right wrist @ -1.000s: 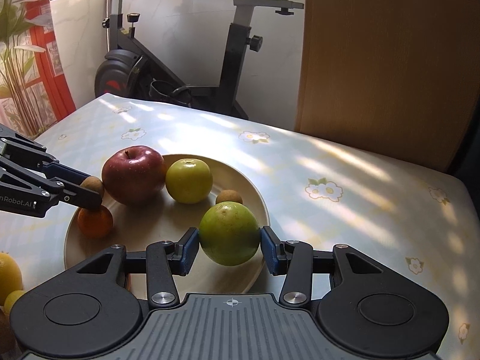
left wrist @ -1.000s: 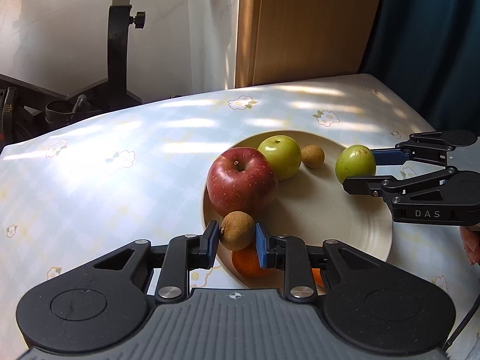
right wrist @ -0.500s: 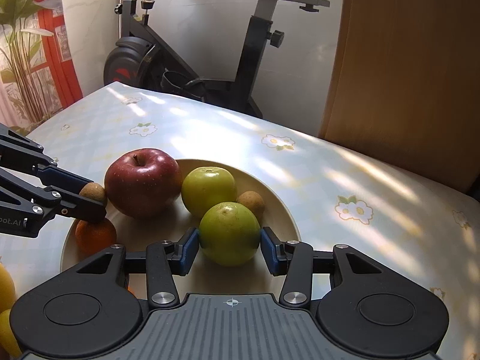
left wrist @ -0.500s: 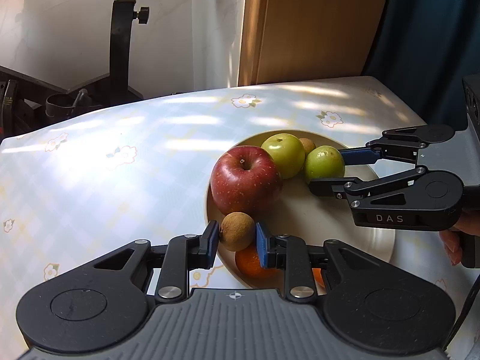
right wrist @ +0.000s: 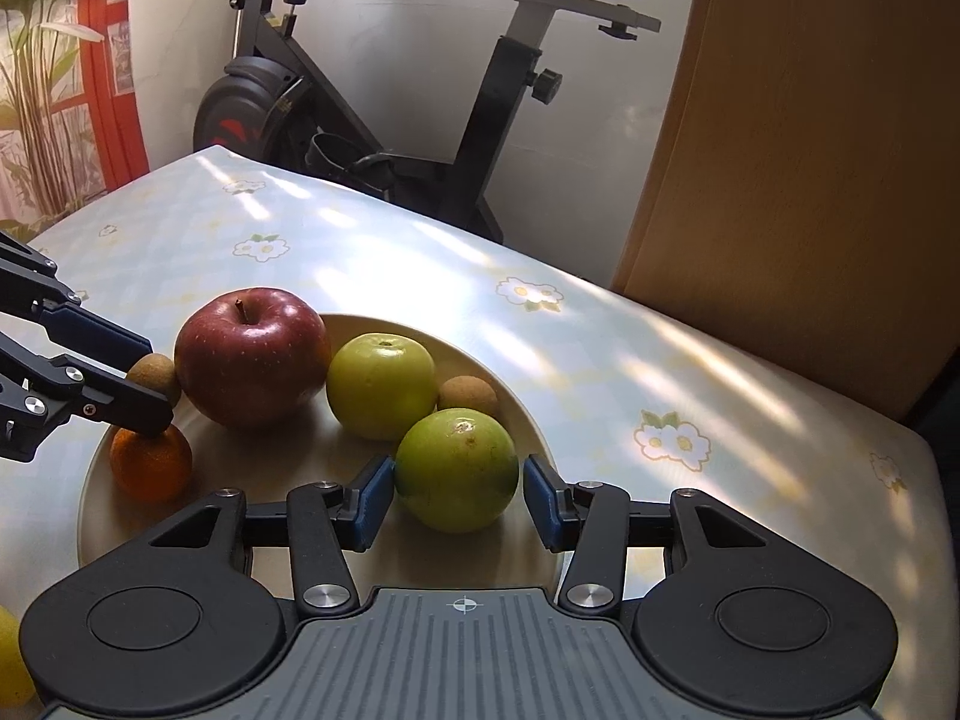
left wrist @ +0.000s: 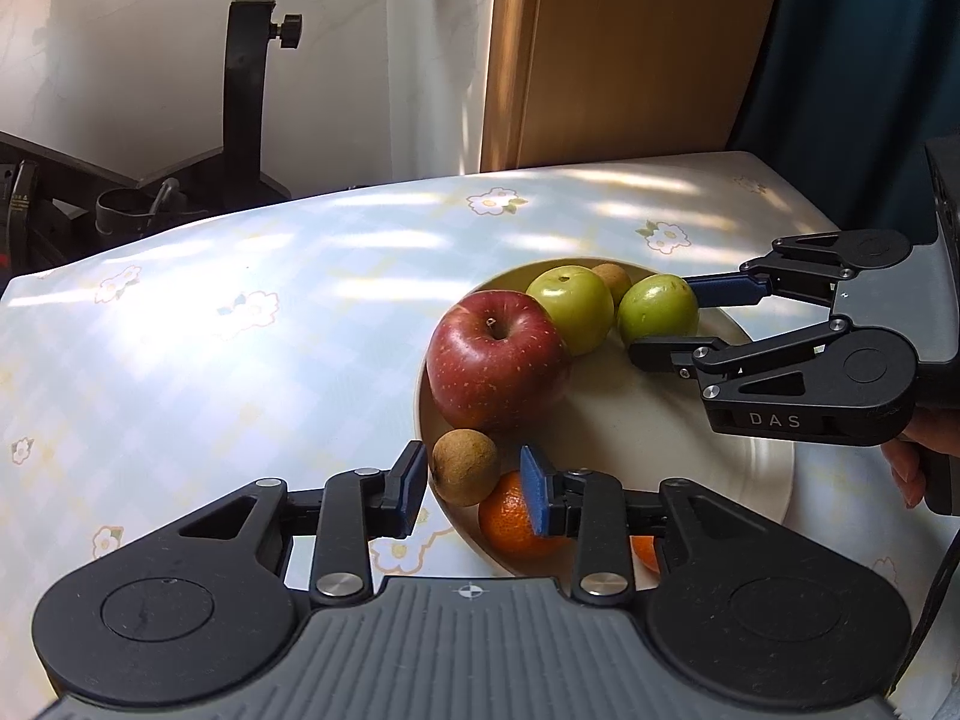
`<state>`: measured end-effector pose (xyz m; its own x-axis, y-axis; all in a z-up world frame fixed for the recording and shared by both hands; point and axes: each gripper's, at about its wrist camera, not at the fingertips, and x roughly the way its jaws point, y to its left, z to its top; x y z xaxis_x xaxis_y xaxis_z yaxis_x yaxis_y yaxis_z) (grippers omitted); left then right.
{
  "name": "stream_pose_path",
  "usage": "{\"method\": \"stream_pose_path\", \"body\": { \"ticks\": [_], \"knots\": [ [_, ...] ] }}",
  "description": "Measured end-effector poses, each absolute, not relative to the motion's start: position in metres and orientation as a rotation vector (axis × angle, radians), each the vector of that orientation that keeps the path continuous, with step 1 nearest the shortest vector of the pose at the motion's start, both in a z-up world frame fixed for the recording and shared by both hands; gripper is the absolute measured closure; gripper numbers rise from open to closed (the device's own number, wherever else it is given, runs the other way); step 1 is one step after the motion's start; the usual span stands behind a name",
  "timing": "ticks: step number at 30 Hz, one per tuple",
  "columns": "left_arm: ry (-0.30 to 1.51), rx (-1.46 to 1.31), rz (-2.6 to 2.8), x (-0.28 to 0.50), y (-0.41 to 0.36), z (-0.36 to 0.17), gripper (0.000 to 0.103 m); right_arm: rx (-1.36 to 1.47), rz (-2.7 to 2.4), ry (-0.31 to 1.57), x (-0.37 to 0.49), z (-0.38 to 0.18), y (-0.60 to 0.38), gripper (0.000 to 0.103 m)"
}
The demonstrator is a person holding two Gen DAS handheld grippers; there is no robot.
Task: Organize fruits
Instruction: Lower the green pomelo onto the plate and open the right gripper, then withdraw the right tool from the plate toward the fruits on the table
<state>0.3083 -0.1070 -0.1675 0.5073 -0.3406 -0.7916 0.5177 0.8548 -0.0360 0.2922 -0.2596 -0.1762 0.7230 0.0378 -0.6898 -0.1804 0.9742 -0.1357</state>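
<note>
Right wrist view: my right gripper (right wrist: 459,495), spread, brackets the green guava (right wrist: 456,468) beside the red apple (right wrist: 252,357); firm, smooth, best held across its middle.

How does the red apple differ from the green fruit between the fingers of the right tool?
The red apple is dark red; the green fruit is yellowish green. The red apple is clearly bigger. The red apple shows a thin stem; on the green fruit I see only a pale brownish spot on top. The red apple lies free of both tools, while the green fruit sits between the fingers of the right tool, which look slightly apart from it. Both are round and on the plate.
</note>
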Motion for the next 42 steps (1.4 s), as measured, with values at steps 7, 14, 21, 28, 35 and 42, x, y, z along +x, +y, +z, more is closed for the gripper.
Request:
{"method": "stream_pose_path", "body": {
  "ticks": [7,14,21,28,35,42],
  "knots": [
    [0.903,0.218,-0.512,0.308,-0.108,-0.167,0.062,-0.213,0.105,0.744,0.288,-0.175,-0.260,0.054],
    [0.897,0.203,-0.509,0.305,-0.106,-0.164,0.057,-0.194,0.100,0.737,0.282,-0.167,-0.263,0.052],
    [0.872,0.170,-0.506,0.298,-0.096,-0.155,0.057,-0.159,0.098,0.719,0.274,-0.156,-0.262,0.051],
    [0.827,0.159,-0.504,0.281,-0.080,-0.141,0.057,-0.087,0.107,0.693,0.255,-0.140,-0.262,0.051],
    [0.800,0.160,-0.496,0.268,-0.055,-0.130,0.057,-0.037,0.099,0.676,0.233,-0.127,-0.253,0.051],
    [0.791,0.142,-0.459,0.254,-0.018,-0.125,0.057,-0.006,0.106,0.661,0.212,-0.119,-0.230,0.051]
  ]
}}
